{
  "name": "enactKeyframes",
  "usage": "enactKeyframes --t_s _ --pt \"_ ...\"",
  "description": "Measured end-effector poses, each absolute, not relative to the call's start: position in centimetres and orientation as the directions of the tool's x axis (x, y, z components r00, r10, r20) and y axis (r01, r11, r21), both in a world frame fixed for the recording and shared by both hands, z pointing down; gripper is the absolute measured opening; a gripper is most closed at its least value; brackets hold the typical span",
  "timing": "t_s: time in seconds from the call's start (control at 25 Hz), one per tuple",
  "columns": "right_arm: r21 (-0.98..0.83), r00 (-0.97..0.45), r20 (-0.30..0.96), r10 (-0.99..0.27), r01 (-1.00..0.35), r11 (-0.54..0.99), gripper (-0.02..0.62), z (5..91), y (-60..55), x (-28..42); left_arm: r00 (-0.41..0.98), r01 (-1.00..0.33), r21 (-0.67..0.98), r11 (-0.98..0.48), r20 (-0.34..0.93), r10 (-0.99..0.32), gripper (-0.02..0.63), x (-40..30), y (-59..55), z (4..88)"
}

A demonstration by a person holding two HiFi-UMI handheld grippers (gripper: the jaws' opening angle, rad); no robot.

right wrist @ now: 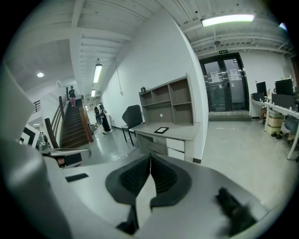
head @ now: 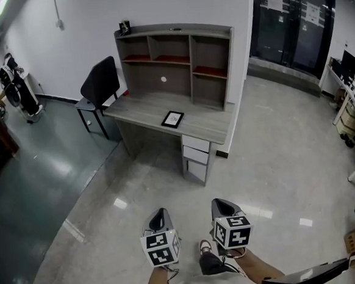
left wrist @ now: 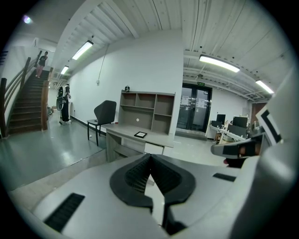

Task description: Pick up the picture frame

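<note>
A small black picture frame (head: 172, 119) lies flat on a grey desk (head: 213, 129) across the room; it also shows as the picture frame (left wrist: 140, 135) in the left gripper view and the picture frame (right wrist: 161, 130) in the right gripper view. My left gripper (head: 160, 214) and right gripper (head: 224, 204) hang low over the floor, well short of the desk. Both are shut with nothing between the jaws, as the left gripper (left wrist: 150, 156) and right gripper (right wrist: 150, 157) views show.
The desk carries a shelf hutch (head: 174, 62) and has drawers (head: 196, 158) at its right end. A black chair (head: 100, 86) stands at its left. Glass doors (head: 290, 22) are at the back right, office desks (head: 352, 106) along the right, stairs (left wrist: 25, 105) far left.
</note>
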State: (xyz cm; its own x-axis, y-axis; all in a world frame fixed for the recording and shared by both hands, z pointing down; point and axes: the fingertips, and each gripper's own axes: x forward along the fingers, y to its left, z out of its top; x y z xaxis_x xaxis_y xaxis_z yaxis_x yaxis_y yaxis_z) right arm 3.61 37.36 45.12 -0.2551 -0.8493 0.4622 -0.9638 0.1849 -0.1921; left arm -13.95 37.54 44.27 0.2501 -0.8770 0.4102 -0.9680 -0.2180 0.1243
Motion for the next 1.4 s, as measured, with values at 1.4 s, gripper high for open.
enactKeyframes --t_s 1.4 --pt "-0.201 -0.322 0.471 -0.821 -0.946 0.256 0.032 45.5 11.2 8.5 0.207 -0.978 0.102 -0.181 0.405 -0.891 0.012 -8.3 11.8 44.1"
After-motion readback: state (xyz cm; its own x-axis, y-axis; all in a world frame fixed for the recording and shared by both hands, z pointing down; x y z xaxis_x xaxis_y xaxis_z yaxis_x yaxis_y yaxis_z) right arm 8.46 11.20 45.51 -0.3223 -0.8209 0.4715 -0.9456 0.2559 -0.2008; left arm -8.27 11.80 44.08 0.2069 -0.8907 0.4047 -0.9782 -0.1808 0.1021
